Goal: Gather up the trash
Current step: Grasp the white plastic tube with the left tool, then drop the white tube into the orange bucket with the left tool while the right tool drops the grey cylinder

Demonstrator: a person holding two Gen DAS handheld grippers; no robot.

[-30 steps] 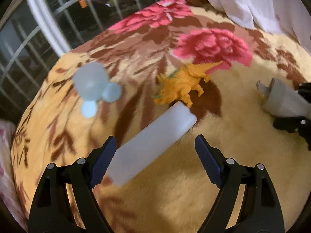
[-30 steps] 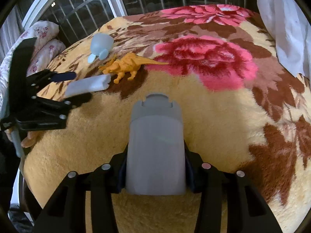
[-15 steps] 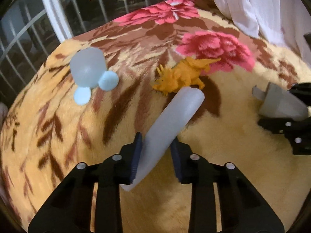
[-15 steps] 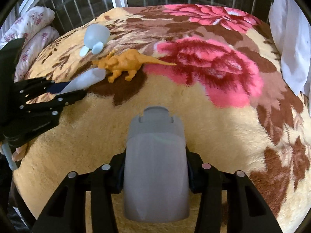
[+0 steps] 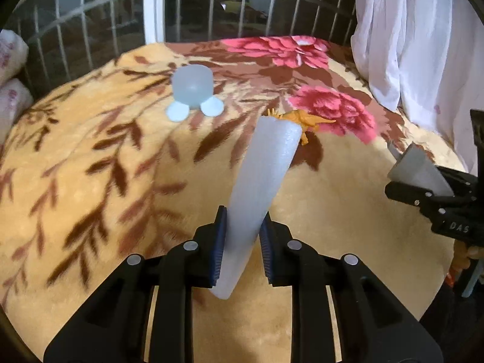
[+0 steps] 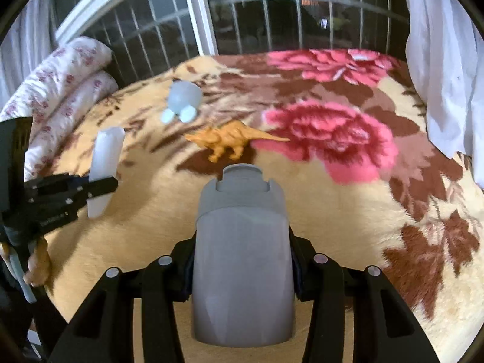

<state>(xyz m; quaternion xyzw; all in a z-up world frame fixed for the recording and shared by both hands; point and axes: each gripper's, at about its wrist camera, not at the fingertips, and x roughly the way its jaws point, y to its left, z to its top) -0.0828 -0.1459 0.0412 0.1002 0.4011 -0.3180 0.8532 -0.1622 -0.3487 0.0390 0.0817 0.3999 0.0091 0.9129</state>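
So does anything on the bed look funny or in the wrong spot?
A little. The white foam stick sits crooked in the left gripper, pinched near one end and leaning over. The pale blue cup with its round feet and the orange toy dinosaur lie loose on the flowery blanket.

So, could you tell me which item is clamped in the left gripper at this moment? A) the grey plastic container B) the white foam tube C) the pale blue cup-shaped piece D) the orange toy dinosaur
B: the left gripper has its blue pads pressed on both sides of the white foam tube, which is lifted off the blanket.
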